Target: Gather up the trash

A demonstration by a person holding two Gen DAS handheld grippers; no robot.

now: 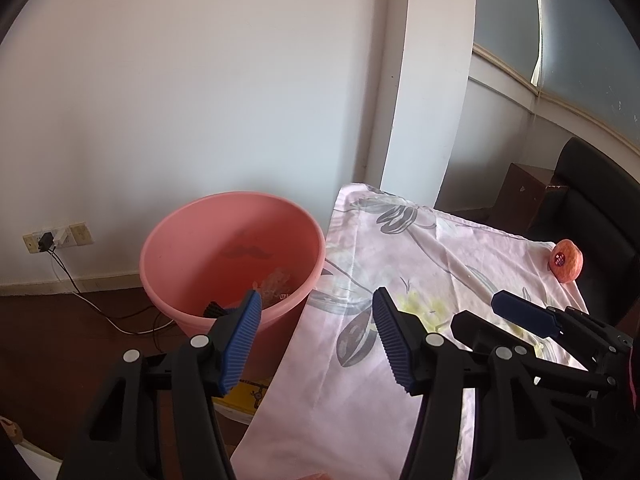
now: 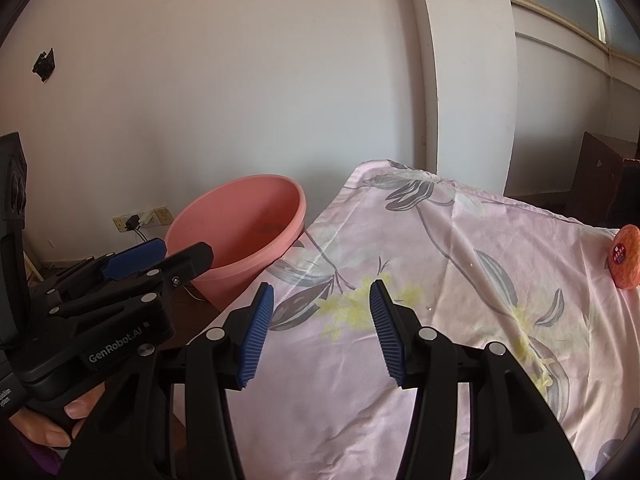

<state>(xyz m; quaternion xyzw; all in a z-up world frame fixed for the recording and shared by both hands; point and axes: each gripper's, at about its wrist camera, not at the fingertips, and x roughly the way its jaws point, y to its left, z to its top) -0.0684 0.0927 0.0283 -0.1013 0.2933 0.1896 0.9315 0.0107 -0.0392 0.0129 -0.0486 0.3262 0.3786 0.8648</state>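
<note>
The left tongs [image 1: 316, 300] are hanging released over the gap between a pink bucket [image 1: 188, 248] and the cloth-covered surface [image 1: 460, 264], their ribbed blue pads [image 1: 240, 344] spread wide with nothing between them. The bucket is standing on the dark floor [image 1: 52, 320] right against the surface's left edge, and some crumpled trash [image 1: 276, 284] is lying at its bottom, partly hidden behind the left tongs' near pad. The right tongs [image 2: 322, 294] are hovering released above the floral cloth [image 2: 440, 248], also gripping nothing; in the left wrist view they are showing at the right edge, low over the cloth. A round orange-pink item [image 2: 626, 258] bearing a small sticker is sitting near the far right corner of the surface, well apart from both tongs and from the bucket. Whether it is fruit or a wrapped ball I cannot tell. A wall socket [image 1: 60, 238] with a plugged-in black adapter is sitting low on the white wall [image 1: 200, 80] behind the bucket, its cable [image 1: 100, 308] trailing across the floor.
</note>
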